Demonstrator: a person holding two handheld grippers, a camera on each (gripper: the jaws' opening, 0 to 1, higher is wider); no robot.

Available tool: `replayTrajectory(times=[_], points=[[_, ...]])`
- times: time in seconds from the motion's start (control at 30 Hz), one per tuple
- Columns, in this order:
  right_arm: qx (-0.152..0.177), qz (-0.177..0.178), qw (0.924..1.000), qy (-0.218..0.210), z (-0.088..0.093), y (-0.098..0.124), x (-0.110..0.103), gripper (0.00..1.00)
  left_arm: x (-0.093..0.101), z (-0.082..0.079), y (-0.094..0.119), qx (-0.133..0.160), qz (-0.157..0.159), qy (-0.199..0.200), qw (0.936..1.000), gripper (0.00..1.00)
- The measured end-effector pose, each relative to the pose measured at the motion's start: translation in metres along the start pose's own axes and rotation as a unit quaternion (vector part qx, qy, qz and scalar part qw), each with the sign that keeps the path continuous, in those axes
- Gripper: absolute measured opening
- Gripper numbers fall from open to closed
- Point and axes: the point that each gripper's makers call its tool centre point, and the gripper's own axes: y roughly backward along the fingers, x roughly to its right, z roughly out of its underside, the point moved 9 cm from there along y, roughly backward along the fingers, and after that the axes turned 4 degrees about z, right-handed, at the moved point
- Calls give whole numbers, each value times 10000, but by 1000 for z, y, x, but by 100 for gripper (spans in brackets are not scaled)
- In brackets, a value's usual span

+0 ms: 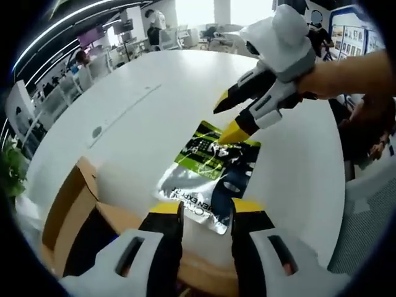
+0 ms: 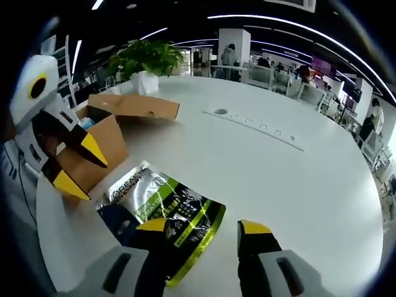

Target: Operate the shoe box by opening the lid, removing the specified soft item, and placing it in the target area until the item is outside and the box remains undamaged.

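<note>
A glossy packet (image 1: 207, 179) printed in silver, green and black lies flat on the white round table (image 1: 154, 99), outside the brown cardboard shoe box (image 1: 74, 216) and just beside the box's near wall. In the right gripper view the packet (image 2: 164, 213) sits between the box (image 2: 102, 139) and the table's open middle, its silver end towards the box. The box stands open, its lid flap (image 2: 133, 106) folded back and lying flat on the far side of the box from the packet.

The left gripper (image 1: 206, 216) hovers over the packet's silver end with its yellow-tipped jaws spread, nothing between them; in the right gripper view it (image 2: 77, 167) hangs above the box's edge, jaws apart. The right gripper (image 1: 226, 117) comes in over the packet's green end, jaws parted, one tip at or just above the foil; whether it touches cannot be told. In its own view the right gripper (image 2: 204, 232) has one jaw over the packet's green corner, the other over bare table.

Beyond the box stands a potted plant (image 2: 145, 62) in a white pot. Desks and chairs fill the office behind the table.
</note>
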Motion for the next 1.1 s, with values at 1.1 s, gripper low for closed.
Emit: replayTrajectory(times=[1.1], points=[[-161, -454, 9951, 868, 28, -2, -27, 63, -12, 7, 50, 840, -180, 426, 9954, 49]])
